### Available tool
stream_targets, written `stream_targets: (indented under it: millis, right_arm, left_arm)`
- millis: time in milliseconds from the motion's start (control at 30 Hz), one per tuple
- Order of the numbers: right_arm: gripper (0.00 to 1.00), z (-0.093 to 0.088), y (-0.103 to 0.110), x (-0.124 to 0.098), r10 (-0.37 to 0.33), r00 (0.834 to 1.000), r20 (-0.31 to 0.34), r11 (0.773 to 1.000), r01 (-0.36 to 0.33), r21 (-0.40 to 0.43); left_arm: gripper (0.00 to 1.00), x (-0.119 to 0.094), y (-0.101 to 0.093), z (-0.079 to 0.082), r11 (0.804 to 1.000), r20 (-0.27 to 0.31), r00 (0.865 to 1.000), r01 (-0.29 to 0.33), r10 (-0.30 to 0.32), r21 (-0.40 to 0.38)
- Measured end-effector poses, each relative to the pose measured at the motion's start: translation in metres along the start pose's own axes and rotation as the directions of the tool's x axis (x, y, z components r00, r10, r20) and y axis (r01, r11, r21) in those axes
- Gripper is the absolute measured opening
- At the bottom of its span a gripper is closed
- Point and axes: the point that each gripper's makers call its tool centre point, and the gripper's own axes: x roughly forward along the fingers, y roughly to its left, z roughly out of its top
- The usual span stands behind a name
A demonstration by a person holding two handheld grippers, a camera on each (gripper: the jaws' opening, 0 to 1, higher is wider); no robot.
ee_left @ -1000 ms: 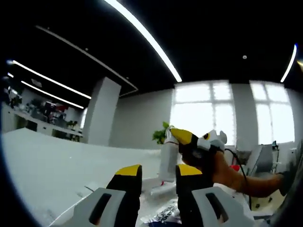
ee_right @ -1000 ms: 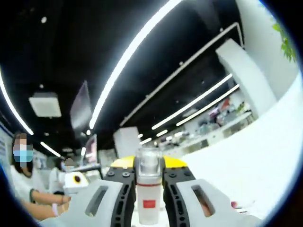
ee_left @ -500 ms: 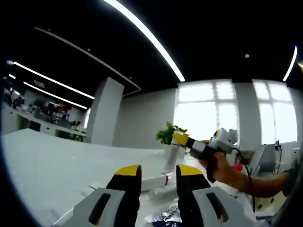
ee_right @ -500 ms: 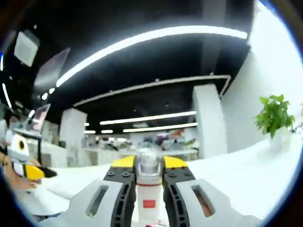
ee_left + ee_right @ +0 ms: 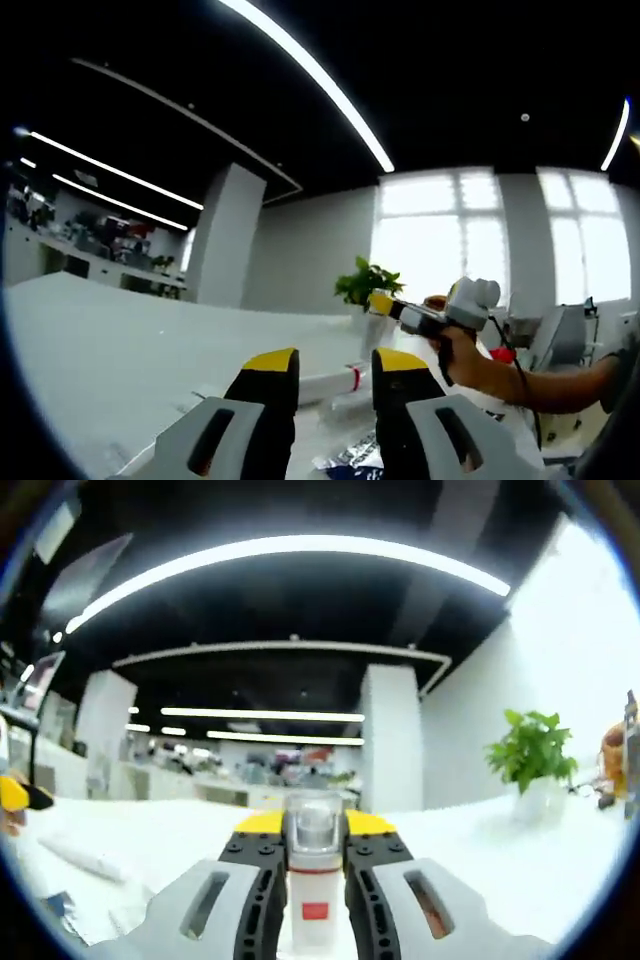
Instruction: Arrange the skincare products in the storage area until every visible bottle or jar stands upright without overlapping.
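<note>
Swung round since a second ago, the right gripper [image 5: 314, 880] now faces the plant [image 5: 531, 755] instead of the ceiling, jaws clamped on a clear-capped bottle [image 5: 314, 890] held upright over the table [image 5: 450, 830]. Looks ready to set down. Left gripper [image 5: 335, 395] hovers, jaws apart, above a tube [image 5: 325, 385] lying flat mid-table.

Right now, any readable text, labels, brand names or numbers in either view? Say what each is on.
No text can be read.
Small red square label on the white bottle with clear cap held in the right hand-held gripper: too blurred to read.
Dark-printed silvery packet on the white table: print too blurred.
White tube with a red band lying on the table: no legible lettering.
</note>
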Motion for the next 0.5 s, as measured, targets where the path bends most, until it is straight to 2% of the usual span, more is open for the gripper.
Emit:
stream_targets:
  millis: [100, 500]
  right_arm:
    - [0.18, -0.014, -0.003, 0.003, -0.013, 0.999, -0.049, 1.000, 0.013, -0.009]
    - [0.18, -0.046, -0.013, 0.011, -0.042, 0.986, -0.162, 0.999, 0.046, 0.021]
  left_arm:
    - [0.29, 0.000, -0.001, 0.001, 1.000, 0.005, 1.000, 0.003, -0.003, -0.001]
    - [0.29, 0.001, 0.000, 0.001, 1.000, 0.003, 1.000, 0.002, -0.002, 0.001]
